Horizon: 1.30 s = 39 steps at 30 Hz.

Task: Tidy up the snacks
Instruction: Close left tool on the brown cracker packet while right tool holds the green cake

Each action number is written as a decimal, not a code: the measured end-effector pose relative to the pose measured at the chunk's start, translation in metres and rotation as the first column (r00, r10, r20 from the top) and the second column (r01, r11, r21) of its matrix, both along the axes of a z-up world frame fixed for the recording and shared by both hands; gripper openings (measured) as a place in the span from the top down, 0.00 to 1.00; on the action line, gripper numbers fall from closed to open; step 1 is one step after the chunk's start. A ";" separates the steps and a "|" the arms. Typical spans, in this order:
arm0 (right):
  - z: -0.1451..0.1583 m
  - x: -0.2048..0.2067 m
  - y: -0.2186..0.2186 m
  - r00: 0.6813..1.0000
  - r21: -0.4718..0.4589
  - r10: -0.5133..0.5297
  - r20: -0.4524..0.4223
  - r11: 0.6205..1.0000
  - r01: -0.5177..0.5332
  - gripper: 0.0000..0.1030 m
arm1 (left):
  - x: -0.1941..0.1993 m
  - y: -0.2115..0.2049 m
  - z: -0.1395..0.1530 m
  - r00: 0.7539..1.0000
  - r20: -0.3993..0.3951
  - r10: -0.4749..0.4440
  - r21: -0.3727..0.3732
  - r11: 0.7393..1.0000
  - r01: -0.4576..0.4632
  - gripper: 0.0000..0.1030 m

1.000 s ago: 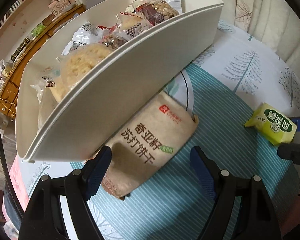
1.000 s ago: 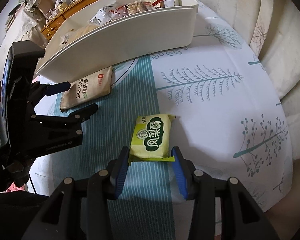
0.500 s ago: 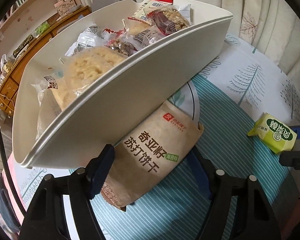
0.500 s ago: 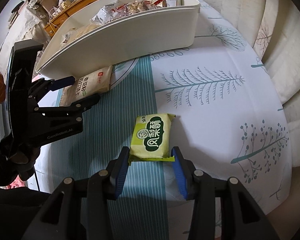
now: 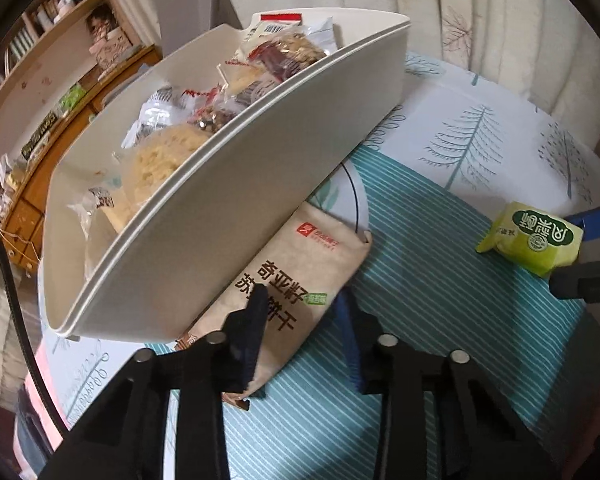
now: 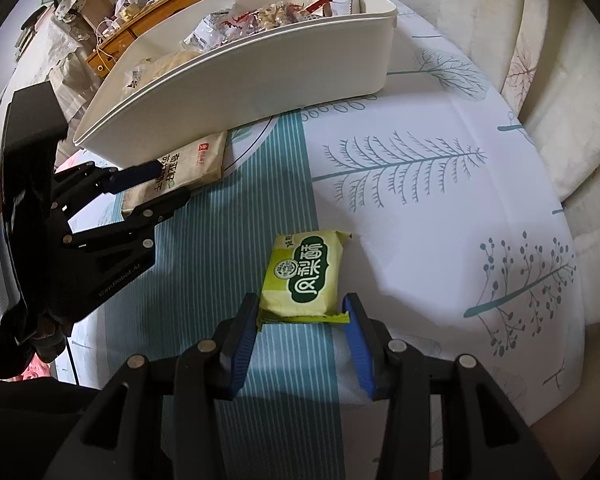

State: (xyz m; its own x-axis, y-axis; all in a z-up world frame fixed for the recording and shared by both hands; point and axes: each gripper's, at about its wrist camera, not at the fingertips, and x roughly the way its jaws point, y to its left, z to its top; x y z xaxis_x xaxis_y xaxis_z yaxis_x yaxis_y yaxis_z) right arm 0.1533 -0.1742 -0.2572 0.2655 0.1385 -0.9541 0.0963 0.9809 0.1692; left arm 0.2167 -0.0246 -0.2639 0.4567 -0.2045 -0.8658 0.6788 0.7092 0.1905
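Left wrist view: left gripper (image 5: pixel 300 304), jaws just closing, pinches the beige cracker packet (image 5: pixel 296 280) lying along the white snack bin (image 5: pixel 260 208); right gripper (image 6: pixel 300 320) clasps the green pastry packet (image 6: pixel 306 272).

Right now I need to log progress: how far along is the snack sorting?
Done: the white plastic bin already holds many wrapped snacks. In hand: the left gripper, whose jaws have just been closing, pinches the beige cracker packet; the right gripper clamps the green-yellow pastry packet. Left: both packets are on the tree-print tablecloth, not yet binned.
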 end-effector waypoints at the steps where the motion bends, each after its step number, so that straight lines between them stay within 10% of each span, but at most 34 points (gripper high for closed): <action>1: 0.000 -0.001 0.000 1.000 -0.001 -0.002 0.002 1.000 0.002 0.58 | 0.000 0.000 0.002 1.000 -0.003 -0.004 -0.001 1.000 0.004 0.75; 7: 0.003 -0.003 0.003 1.000 -0.003 -0.011 0.014 1.000 0.011 0.58 | -0.004 0.000 0.009 0.998 -0.054 -0.021 -0.026 0.999 0.020 0.98; 18: 0.010 -0.005 0.004 0.999 0.001 -0.038 0.038 0.999 0.038 0.58 | -0.013 0.019 0.020 0.989 -0.149 -0.016 -0.088 0.996 0.003 0.98; 32: 0.011 -0.005 0.000 0.997 0.010 -0.058 0.043 0.998 0.058 0.58 | 0.017 0.018 0.019 0.984 -0.176 0.009 -0.064 0.998 -0.020 0.40; 39: 0.012 -0.005 -0.004 0.997 0.011 -0.072 0.042 0.997 0.071 0.58 | 0.035 0.012 0.010 0.979 -0.194 0.055 -0.020 0.998 -0.060 0.40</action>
